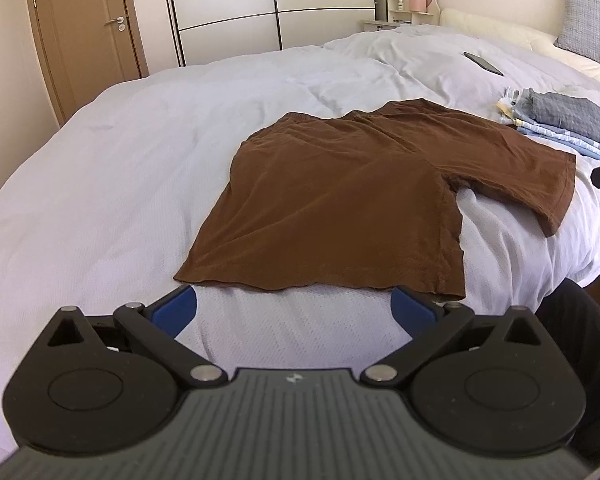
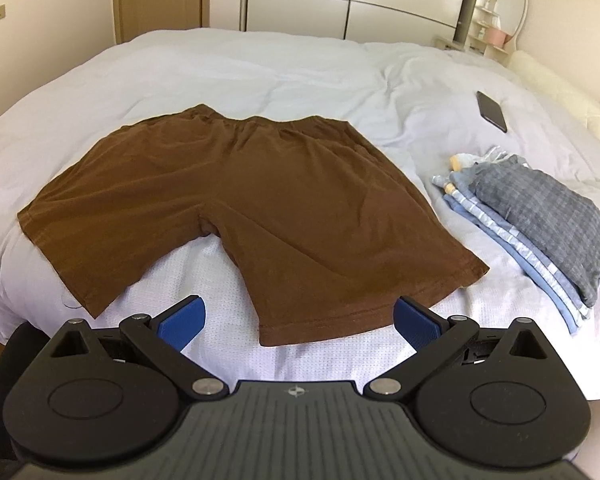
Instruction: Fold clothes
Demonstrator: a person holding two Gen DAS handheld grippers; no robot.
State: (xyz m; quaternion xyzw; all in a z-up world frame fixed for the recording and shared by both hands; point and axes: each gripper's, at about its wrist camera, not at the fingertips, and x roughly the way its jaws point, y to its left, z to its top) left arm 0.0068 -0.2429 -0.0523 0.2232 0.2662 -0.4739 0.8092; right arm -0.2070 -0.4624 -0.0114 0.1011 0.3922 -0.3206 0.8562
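Nearest to us, our left gripper (image 1: 294,306) hangs just short of the near leg hem of the brown shorts (image 1: 340,192), its blue pads spread wide with nothing between them. Our right gripper (image 2: 298,320) is the same: jaws apart, empty, poised over the hem of the other leg.

We see the shorts spread flat on the white bed (image 2: 260,68), waistband on the far side, both legs fanned toward us with a gap at the crotch. No fold has been made in them yet, as far as we can judge.

Just beside the shorts, on their right, lies a stack of folded clothes (image 2: 540,224), grey on top of pale blue, so some of the work looks finished. What seems to be a dark phone (image 2: 492,111) rests farther up the bed, well apart.

Left to do: fold the shorts and add them to the stack.
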